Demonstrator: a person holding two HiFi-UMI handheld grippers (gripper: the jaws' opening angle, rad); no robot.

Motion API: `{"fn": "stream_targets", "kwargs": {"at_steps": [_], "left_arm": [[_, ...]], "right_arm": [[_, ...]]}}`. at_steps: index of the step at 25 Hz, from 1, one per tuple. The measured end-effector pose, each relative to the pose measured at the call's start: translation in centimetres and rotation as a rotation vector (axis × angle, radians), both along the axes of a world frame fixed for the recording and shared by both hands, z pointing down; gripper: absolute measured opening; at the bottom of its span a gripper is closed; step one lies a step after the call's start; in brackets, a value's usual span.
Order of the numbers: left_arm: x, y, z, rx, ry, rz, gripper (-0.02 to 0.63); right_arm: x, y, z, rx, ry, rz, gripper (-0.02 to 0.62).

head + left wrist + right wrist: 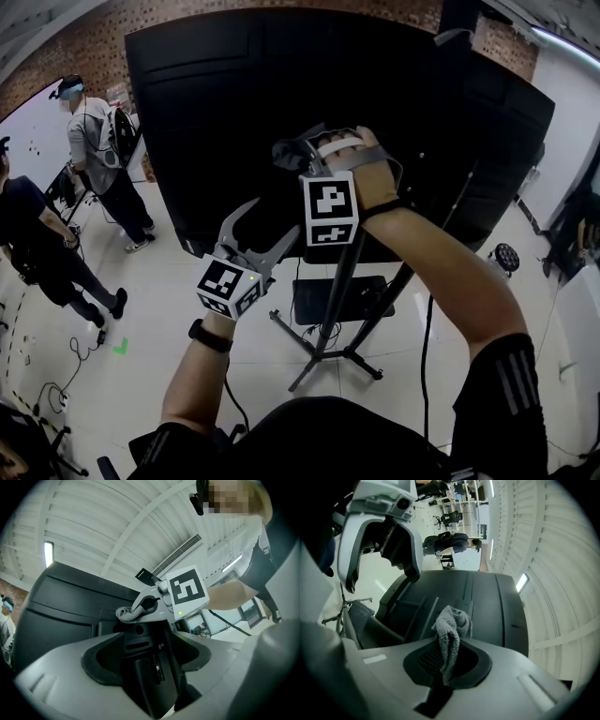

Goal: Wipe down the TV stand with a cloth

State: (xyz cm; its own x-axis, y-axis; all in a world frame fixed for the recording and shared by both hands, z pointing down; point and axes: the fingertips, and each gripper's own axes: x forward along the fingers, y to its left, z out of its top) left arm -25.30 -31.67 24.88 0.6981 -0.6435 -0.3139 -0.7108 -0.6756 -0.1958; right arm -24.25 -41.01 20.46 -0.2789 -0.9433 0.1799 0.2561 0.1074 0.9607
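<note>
The big black back panel of the TV (281, 94) stands on a black tripod stand (330, 328). A grey cloth (289, 152) is bunched in my right gripper (305, 155), which is shut on it and held up against the upper middle of the panel. In the right gripper view the cloth (450, 629) sticks up from the closed right gripper (446, 667) just before the panel (487, 606). My left gripper (255, 234) is lower and to the left, open and holding nothing. From the left gripper (150, 665), the cloth (124, 614) shows above.
A black shelf (337, 298) hangs on the stand's pole, and cables run down to the white floor. Two people (94, 141) stand at the far left. A small round black object (506, 255) lies on the floor at right.
</note>
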Motion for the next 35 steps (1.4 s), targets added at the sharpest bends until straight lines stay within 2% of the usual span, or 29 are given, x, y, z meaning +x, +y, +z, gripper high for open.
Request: {"fn": "stream_targets", "kwargs": {"at_steps": [8,12,16,20,24,30,35], "left_arm": [[2.7,-0.3,-0.3,0.002,-0.004,0.063,0.322],[3.3,-0.6,-0.1,0.004,-0.007,0.075,0.322],[3.0,-0.8,0.2,-0.006,-0.007,0.076,0.322],[1.1,-1.1,0.5,-0.027,0.006,0.045,0.322],[-0.9,-1.2,1.2,-0.038,0.012,0.005,0.322],[-3.8,-1.1,2.2,-0.052,0.011,-0.053,0.322],[-5.4,-1.3,3.0,-0.074,0.013,-0.082,0.321]], "right_arm": [[4.7,-0.1,-0.1,-0.004,0.068,0.141,0.020],[5.6,-0.1,-0.1,0.012,0.089,0.162,0.020],[3.7,1.7,-0.7,0.039,0.030,0.063,0.020],[-0.3,3.7,0.5,-0.032,-0.071,-0.058,0.020],[-3.5,3.7,2.3,-0.042,-0.077,-0.123,0.020],[-7.3,2.0,5.1,-0.064,-0.052,-0.152,0.020],[-7.6,0.4,6.6,-0.076,-0.014,-0.127,0.020]]}}
